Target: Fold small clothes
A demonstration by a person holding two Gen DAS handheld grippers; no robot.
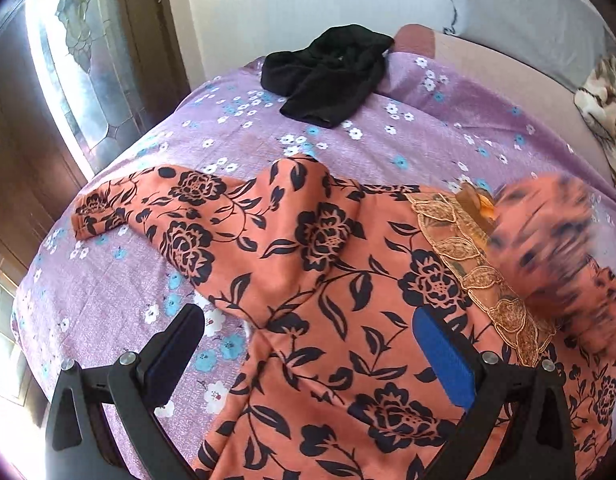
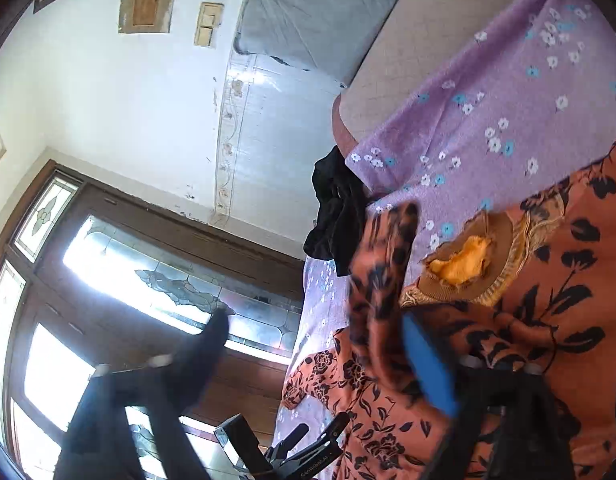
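Silky orange floral garment (image 1: pixel 328 280), nubby purple bedsheet (image 1: pixel 428 128), matt black cloth (image 1: pixel 328 76), dark wood window frame (image 2: pixel 147 216)

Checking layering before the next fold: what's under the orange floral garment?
The orange floral garment lies on the purple floral bedsheet, which shows all around it. Anything between them is covered. The black garment lies apart.

Home bedroom: bed under purple flower-print sheet (image 1: pixel 388 136), wood-framed stained-glass window (image 2: pixel 119 280), white tiled wall (image 2: pixel 275 120), grey mattress (image 2: pixel 320 12)

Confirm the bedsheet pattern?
Purple bedsheet with small white and blue flowers; clearest in the left wrist view.
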